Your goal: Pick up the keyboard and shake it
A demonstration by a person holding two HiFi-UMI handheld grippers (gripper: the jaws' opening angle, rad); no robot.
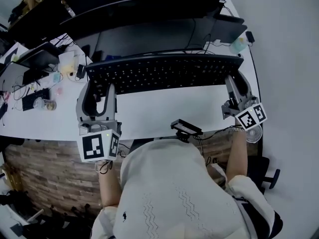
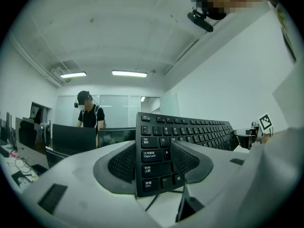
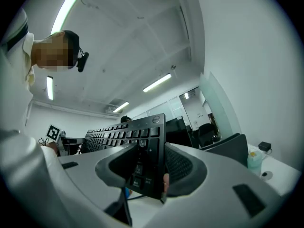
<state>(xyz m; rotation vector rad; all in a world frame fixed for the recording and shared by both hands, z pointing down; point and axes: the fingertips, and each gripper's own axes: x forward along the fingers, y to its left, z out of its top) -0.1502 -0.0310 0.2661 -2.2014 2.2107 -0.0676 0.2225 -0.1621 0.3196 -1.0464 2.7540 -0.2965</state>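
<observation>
A long black keyboard (image 1: pixel 164 72) hangs lifted above the white desk (image 1: pixel 169 111), tilted with its keys facing me. My left gripper (image 1: pixel 98 91) is shut on its left end; in the left gripper view the jaws clamp the keyboard (image 2: pixel 156 160) at the Caps Lock and Shift keys. At the other side my right gripper (image 1: pixel 238 86) is shut on the right end, and the right gripper view shows the keyboard (image 3: pixel 145 163) edge-on between the pads.
Dark monitors (image 1: pixel 149 14) stand just behind the keyboard. Cables, a laptop and small items (image 1: pixel 42 78) crowd the desk's left. A bottle (image 1: pixel 238 45) sits at the back right. A person (image 2: pixel 89 114) stands across the room.
</observation>
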